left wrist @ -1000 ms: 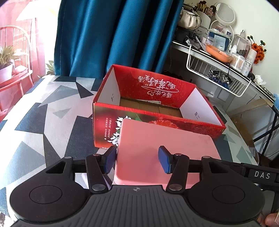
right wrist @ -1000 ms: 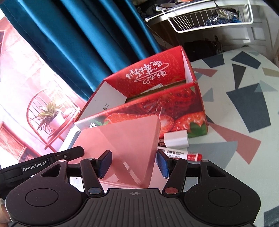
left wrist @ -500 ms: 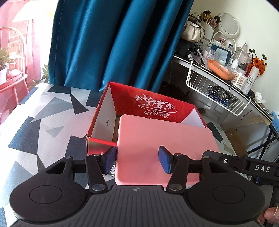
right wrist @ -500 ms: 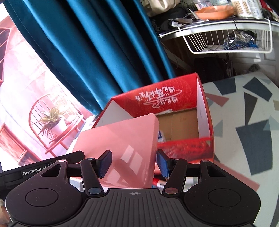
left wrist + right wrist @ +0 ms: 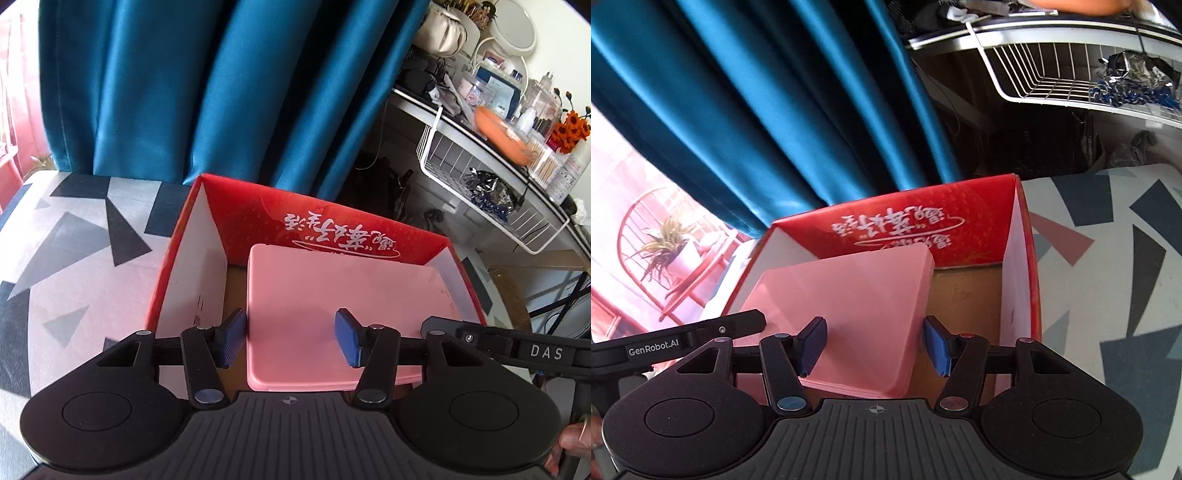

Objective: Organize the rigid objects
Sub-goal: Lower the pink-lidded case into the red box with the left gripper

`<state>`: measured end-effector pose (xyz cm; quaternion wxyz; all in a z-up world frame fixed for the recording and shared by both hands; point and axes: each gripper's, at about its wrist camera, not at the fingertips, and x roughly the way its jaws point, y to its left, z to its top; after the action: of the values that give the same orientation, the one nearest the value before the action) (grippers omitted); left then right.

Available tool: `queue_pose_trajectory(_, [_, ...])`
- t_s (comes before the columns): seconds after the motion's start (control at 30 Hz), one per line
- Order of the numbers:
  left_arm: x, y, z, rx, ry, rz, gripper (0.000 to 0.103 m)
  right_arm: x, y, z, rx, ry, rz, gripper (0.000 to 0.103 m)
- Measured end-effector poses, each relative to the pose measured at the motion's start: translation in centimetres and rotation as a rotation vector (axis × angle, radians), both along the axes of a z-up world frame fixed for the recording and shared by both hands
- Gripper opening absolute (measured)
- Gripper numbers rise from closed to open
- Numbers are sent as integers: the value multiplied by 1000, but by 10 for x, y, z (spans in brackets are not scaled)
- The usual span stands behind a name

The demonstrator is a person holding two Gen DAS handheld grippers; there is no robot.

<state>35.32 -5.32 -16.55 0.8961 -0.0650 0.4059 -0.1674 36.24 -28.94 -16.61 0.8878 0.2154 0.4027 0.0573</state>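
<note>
A flat pink plastic box [image 5: 332, 295] hangs level inside the mouth of the open red strawberry carton [image 5: 258, 218]. My left gripper [image 5: 291, 341] is shut on the pink box's near left edge. My right gripper [image 5: 873, 345] is shut on the pink box [image 5: 849, 295] at its near right corner, above the carton [image 5: 923, 225]. Brown carton floor [image 5: 964, 295] shows to the right of the pink box. What lies under the pink box is hidden.
The carton stands on a table with a grey, black and pink triangle cloth [image 5: 74, 258]. A blue curtain [image 5: 221, 92] hangs behind. A cluttered white shelf with a wire basket [image 5: 487, 199] is at the right. A plant on a red chair [image 5: 668, 243] is at the left.
Both grippers carried the pink box up from the table in front of the carton, over its front wall and into the carton's mouth. The white block and marker on the table left view.
</note>
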Motion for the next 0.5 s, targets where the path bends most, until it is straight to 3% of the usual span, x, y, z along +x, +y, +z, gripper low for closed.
queue_pose_trajectory(0.17, [19, -12, -10, 58, 10, 12, 56, 34, -7, -14, -23, 69, 2, 54])
queue_pose_trajectory(0.5, [46, -16, -27, 85, 47, 19, 56, 69, 1, -36, -78, 166, 14, 55])
